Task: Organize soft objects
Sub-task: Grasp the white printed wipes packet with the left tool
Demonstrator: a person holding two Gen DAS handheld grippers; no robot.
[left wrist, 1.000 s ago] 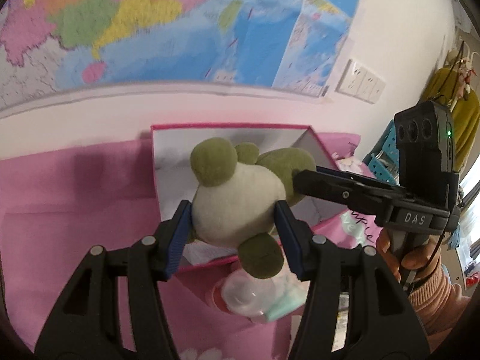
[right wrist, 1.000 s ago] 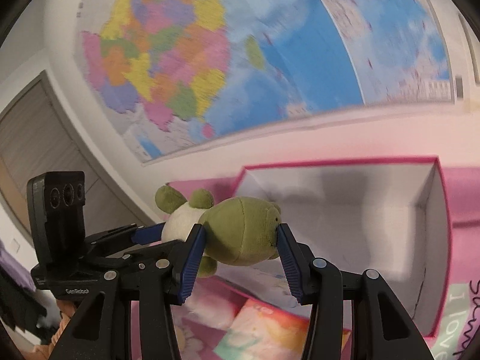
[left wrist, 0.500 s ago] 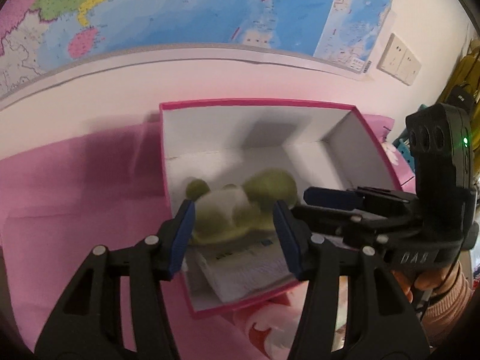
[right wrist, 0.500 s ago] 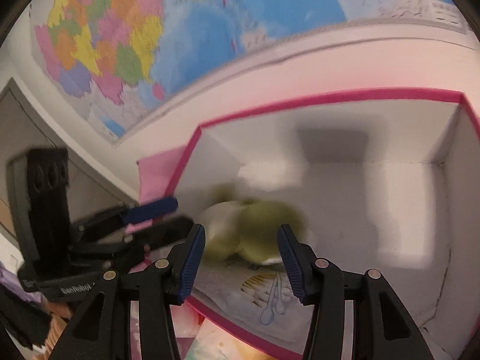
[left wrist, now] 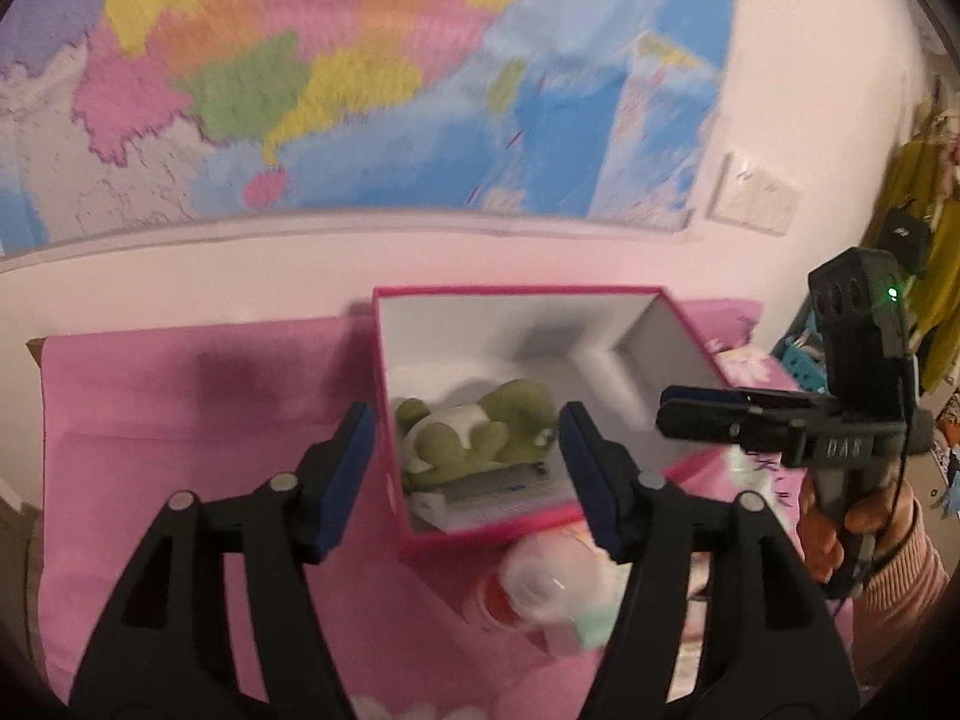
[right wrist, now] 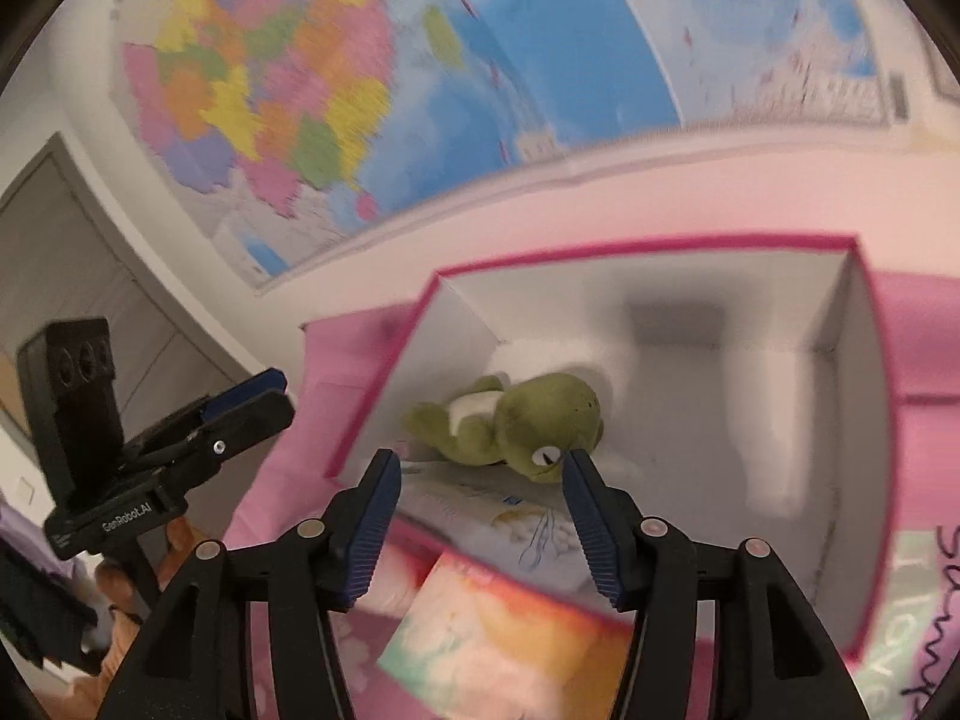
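A green and white plush frog (left wrist: 480, 429) (right wrist: 516, 420) lies on its side inside an open pink box (left wrist: 390, 420) (right wrist: 864, 396) with white inner walls, on top of a white packet (left wrist: 498, 495) (right wrist: 516, 516). My left gripper (left wrist: 468, 480) is open and empty, above the box's near left corner. My right gripper (right wrist: 477, 510) is open and empty, above the box's near edge. Each gripper shows in the other's view, the right gripper (left wrist: 708, 414) and the left gripper (right wrist: 252, 402).
The box stands on a pink cloth (left wrist: 180, 408) against a white wall with a large map (left wrist: 360, 90). A soft pastel pack (left wrist: 552, 594) (right wrist: 504, 642) lies in front of the box. A grey door (right wrist: 72, 252) is at the left.
Both grippers held the frog above the box, lowered it in, opened and let go. They have now drawn back and up; the frog lies in the box.
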